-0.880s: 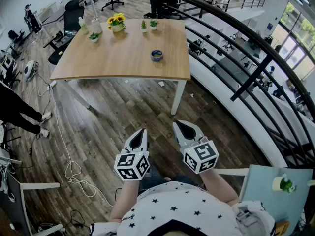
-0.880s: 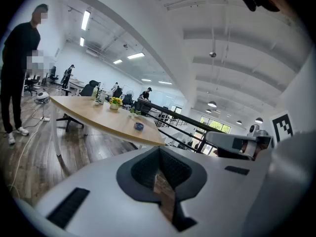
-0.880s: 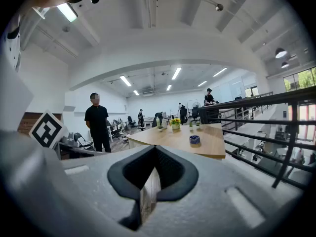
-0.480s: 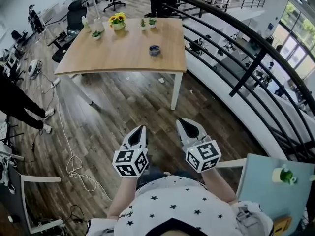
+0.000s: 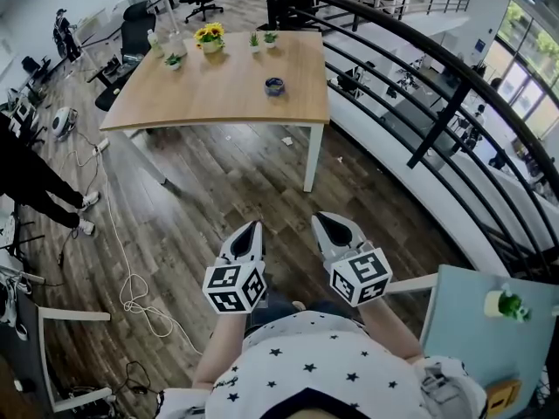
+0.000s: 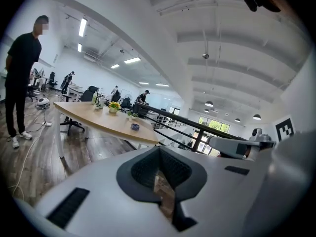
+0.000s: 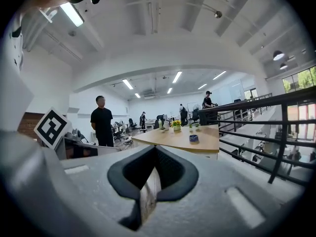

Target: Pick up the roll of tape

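The roll of tape [image 5: 274, 86] is a small blue ring lying flat on the wooden table [image 5: 218, 103], far ahead of me; it also shows as a blue spot [image 6: 135, 127] in the left gripper view and a blue roll [image 7: 193, 138] in the right gripper view. My left gripper [image 5: 248, 231] and right gripper [image 5: 325, 223] are held side by side close to my body, over the floor, well short of the table. Both are shut with nothing between the jaws.
Sunflowers in a pot [image 5: 208, 37] and small potted plants [image 5: 169, 61] stand at the table's far edge. A dark railing [image 5: 437, 103] runs along the right. A cable [image 5: 131, 295] lies on the wood floor at left. A person in black [image 7: 103, 120] stands left of the table.
The table and tape have shifted slightly up and away in the head view. Both grippers stay shut and side by side in about the same place.
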